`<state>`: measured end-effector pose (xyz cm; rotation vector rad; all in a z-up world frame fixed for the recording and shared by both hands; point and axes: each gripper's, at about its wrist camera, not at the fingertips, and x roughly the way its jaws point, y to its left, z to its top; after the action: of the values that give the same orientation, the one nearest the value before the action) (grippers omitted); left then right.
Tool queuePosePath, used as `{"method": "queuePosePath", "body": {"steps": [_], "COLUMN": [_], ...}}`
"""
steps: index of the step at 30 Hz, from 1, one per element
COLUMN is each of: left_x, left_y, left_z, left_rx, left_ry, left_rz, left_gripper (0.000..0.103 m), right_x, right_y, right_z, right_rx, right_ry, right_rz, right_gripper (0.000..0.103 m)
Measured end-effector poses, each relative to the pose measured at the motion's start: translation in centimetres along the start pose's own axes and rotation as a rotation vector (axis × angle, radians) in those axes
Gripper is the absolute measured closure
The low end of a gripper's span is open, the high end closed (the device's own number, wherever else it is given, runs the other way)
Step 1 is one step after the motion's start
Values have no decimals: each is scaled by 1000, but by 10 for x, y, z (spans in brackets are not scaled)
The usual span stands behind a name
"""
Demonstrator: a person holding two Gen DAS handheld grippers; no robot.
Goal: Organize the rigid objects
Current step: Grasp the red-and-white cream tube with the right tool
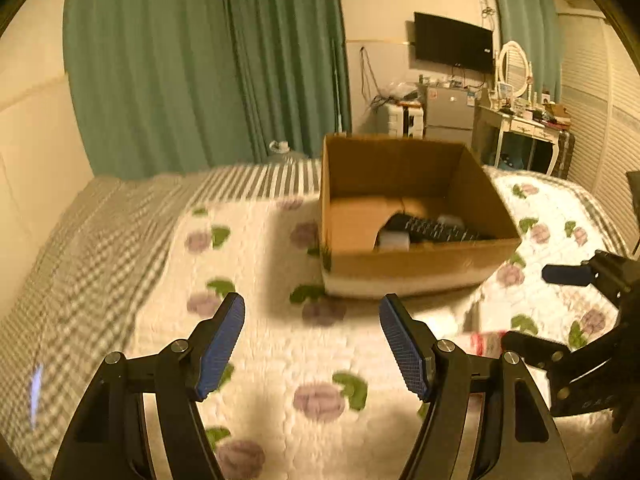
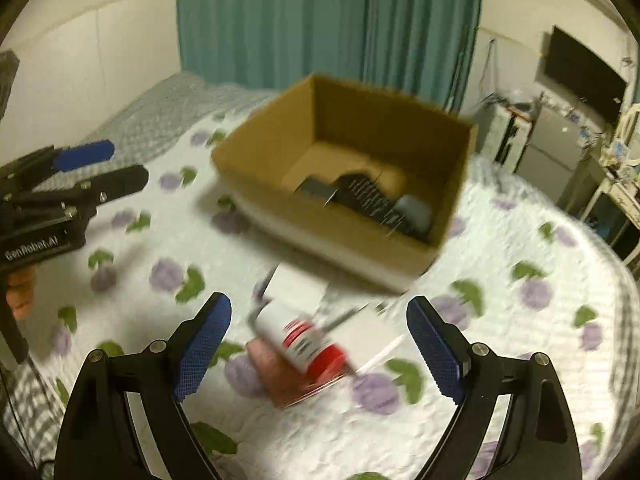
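Observation:
An open cardboard box [image 1: 404,268] stands on the bed; it also shows in the right wrist view [image 2: 256,160]. Inside lie a black remote [image 1: 436,230] and a white block [image 1: 394,240]. A white bottle with a red cap [image 2: 300,340] lies on the quilt between the open right gripper's [image 2: 320,344] fingers, beside a white card [image 2: 296,288] and a pink item [image 2: 280,376]. My left gripper [image 1: 312,344] is open and empty over the quilt, short of the box. The right gripper shows at the right edge of the left wrist view [image 1: 560,304].
The bed has a floral quilt [image 1: 304,360] and a striped sheet [image 1: 60,280]. Green curtains [image 1: 200,60], a wall TV [image 1: 452,42], a small fridge [image 1: 448,112] and a dressing table [image 1: 524,128] stand beyond. A white stick [image 2: 380,356] lies by the bottle.

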<state>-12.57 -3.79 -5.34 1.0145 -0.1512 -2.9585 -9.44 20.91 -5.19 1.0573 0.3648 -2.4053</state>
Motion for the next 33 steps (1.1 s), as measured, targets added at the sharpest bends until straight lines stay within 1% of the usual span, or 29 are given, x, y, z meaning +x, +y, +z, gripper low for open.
{"method": "queuePosePath", "body": {"steps": [3, 5, 11, 13, 15, 16, 17, 18, 19, 20, 21, 22, 25, 27, 30, 33], "left_x": [19, 31, 53, 57, 61, 62, 62, 62, 63, 62, 62, 61, 57, 52, 45, 42], "left_y": [1, -1, -4, -5, -4, -3, -2, -2, -1, -1, -2, -2, -5, -10, -21, -39], "left_z": [-14, -21, -42, -46, -48, -49, -50, -50, -50, -51, -51, -51, -49, -47, -43, -40], "left_rx": [-4, -1, 29, 37, 35, 32, 27, 24, 23, 24, 25, 28, 39, 47, 65, 86], "left_ry": [45, 65, 109, 124, 137, 140, 143, 145, 146, 146, 145, 144, 137, 132, 126, 139], "left_rz": [1, -1, -17, -22, -36, -40, -46, -46, -47, -46, -44, -42, -42, -50, -65, -96], "left_gripper": [30, 30, 30, 30, 30, 30, 30, 30, 30, 30, 30, 30, 30, 30, 30, 30], "right_x": [22, 33, 55, 63, 73, 74, 74, 73, 72, 71, 70, 68, 56, 41, 12, -10], "right_y": [7, 8, 8, 11, 15, 18, 22, 24, 26, 28, 29, 30, 33, 27, 6, -19], "right_z": [-12, -15, -17, -16, -16, -17, -18, -18, -19, -21, -22, -24, -30, -30, -27, -26], "right_rx": [-51, -63, -89, -112, -140, -163, -181, -189, -195, -199, -199, -193, -191, -151, -71, -4], "right_ry": [64, 89, 122, 142, 167, 167, 165, 162, 165, 170, 174, 179, 165, 134, 75, 43], "right_rz": [-11, -4, 4, 3, -4, -20, -26, -16, -17, -19, -17, -16, -39, -39, -50, -104], "right_gripper": [13, 13, 13, 16, 28, 30, 35, 46, 48, 54, 63, 66, 67, 67, 67, 67]}}
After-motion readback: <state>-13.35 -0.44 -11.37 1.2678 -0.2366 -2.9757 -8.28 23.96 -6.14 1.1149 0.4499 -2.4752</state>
